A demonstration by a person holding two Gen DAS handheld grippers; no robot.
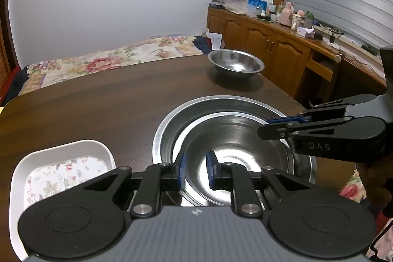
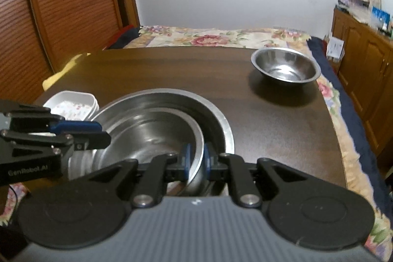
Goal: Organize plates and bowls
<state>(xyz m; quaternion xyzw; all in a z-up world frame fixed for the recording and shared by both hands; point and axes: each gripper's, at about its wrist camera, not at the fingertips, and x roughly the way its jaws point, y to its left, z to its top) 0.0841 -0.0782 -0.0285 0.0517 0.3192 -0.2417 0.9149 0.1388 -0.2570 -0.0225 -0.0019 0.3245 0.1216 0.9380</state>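
Evidently, from left to right, the left gripper and right gripper each pinch opposite rims of the middle steel bowl, nested in the large basin, with the smallest bowl far right.

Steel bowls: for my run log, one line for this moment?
right hand-held gripper: shut on inner steel bowl | outer steel basin: nested under

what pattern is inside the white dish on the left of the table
A pink-and-green floral print inside the white dish, clearest in the left wrist view.
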